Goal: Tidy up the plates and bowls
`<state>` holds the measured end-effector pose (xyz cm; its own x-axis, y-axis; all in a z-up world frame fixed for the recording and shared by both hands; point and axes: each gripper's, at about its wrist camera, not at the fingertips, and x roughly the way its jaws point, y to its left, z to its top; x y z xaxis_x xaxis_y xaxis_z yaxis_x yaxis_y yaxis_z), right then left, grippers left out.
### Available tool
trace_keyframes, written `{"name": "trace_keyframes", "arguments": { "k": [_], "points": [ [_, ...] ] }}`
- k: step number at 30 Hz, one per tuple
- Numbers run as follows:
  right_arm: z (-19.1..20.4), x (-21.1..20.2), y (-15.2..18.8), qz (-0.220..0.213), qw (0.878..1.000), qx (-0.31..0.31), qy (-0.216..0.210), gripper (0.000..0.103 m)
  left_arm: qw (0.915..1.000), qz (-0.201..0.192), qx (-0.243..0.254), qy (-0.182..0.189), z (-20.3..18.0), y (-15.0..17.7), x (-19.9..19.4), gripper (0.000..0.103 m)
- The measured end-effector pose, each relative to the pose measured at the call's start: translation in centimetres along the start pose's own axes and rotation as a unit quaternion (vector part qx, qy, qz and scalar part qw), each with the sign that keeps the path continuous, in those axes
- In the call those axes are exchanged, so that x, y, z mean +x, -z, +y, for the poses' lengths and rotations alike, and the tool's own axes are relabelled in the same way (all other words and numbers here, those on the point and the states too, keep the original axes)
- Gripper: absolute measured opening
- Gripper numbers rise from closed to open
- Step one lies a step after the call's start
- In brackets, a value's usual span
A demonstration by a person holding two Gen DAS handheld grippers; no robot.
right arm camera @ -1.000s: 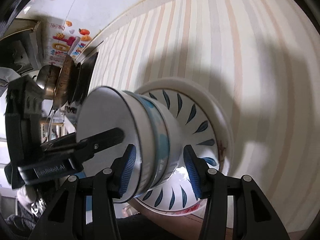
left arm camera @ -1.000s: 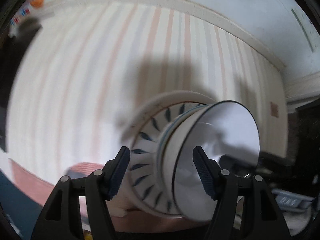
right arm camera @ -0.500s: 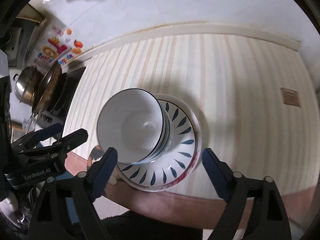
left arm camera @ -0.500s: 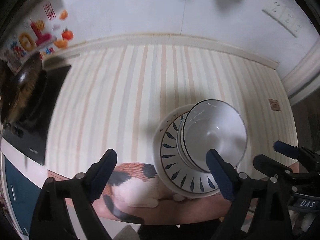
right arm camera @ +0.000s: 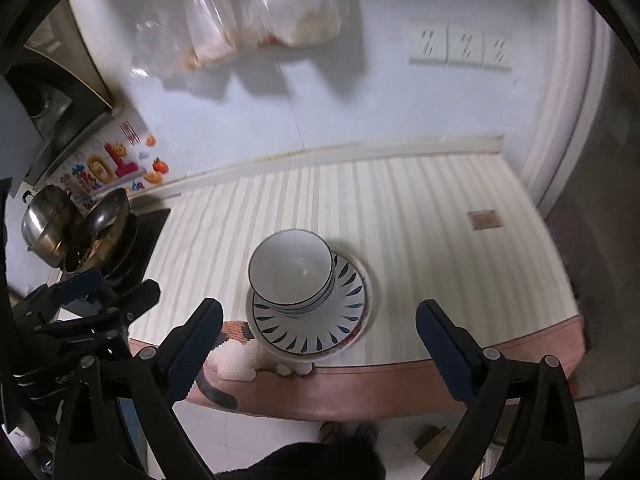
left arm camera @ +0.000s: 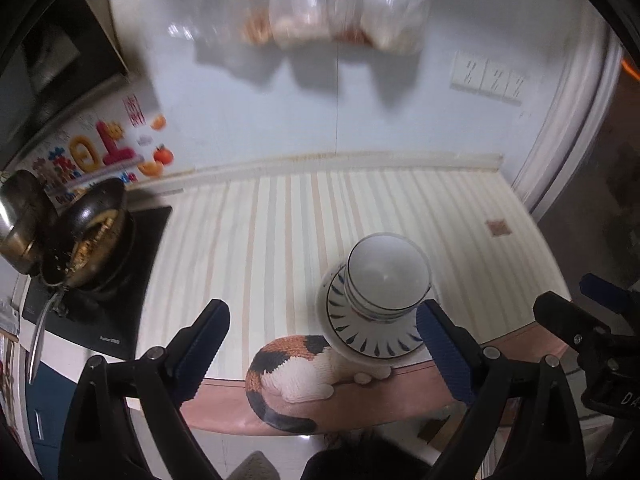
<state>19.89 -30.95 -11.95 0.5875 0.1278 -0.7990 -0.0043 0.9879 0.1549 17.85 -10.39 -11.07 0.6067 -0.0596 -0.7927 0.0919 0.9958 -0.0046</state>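
Bowls [right arm camera: 291,269] now beyond right gripper [right arm camera: 320,344]

Bowls [left arm camera: 387,276] stacked on plate [left arm camera: 372,338]; left gripper [left arm camera: 322,344] wide, empty

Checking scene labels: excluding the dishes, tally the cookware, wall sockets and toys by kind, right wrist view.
White wall socket panels: 3
Shiny steel pot: 1
Dark round wok: 1
Knitted calico cat toy: 1
Total: 6
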Motion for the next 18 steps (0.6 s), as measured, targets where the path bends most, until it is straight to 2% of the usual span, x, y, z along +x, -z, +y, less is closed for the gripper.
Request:
{"name": "trace_keyframes", "arguments": {
  "k": [2, 7, 13, 18],
  "points": [
    [0.7, -2.8, 0.8, -0.020, 1.000, -0.001, 0.007, 0.100, 0.9997, -0.024, -0.004, 0.009, 0.1, 0.5, -2.5, 0.103],
    [2.0, -8.6, 3.0, -0.049, 0.999, -0.004, 0.012, 0.100, 0.9988, -0.045, -0.010, 0.019, 0.1, 2.1, -6.8, 0.103],
    [2.6, -13.7, 6.5, -0.079, 0.996, -0.024, 0.019, 0.100, 0.9974, -0.069, -0.019, -0.005, -0.5, 5.2, -10.9, 0.103],
    [2.3, -17.1, 9.2, -0.089, 0.995, -0.037, 0.010, 0.101, 0.9964, -0.070, -0.035, -0.032, -1.2, 7.7, -13.3, 0.103]
  ]
}}
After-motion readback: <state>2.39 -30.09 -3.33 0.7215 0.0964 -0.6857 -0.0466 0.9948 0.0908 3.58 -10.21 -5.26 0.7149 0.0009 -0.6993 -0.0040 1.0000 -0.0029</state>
